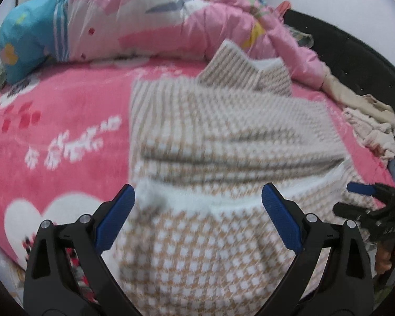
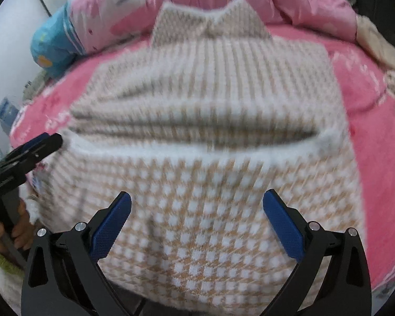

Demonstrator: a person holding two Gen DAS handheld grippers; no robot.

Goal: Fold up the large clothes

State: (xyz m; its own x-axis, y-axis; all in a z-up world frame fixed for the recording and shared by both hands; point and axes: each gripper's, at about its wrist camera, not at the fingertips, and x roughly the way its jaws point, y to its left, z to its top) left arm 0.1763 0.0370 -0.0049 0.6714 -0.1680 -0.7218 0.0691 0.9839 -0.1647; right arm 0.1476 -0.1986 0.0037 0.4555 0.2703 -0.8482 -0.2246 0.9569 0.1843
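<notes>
**Checked sweater lies folded on the pink bed, both grippers spread wide**

The sweater (image 1: 223, 131), knitted in a beige and white check, lies on the pink blanket (image 1: 60, 121) that covers the bed. Its near part is folded over, and a white hem band (image 2: 187, 152) runs across the fold. The collar end points away toward a bunched pink quilt (image 1: 150, 23) at the far side of the bed.

The left gripper (image 1: 198, 218) hovers over the near edge of the sweater with its 2 blue-padded fingers (image 1: 115, 218) spread well apart, holding nothing. The right gripper (image 2: 197, 222) is likewise spread wide above the checked fabric, also holding nothing. A heap of cream clothes (image 1: 371, 126) sits at the bed's right edge. Both views are blurred.
</notes>
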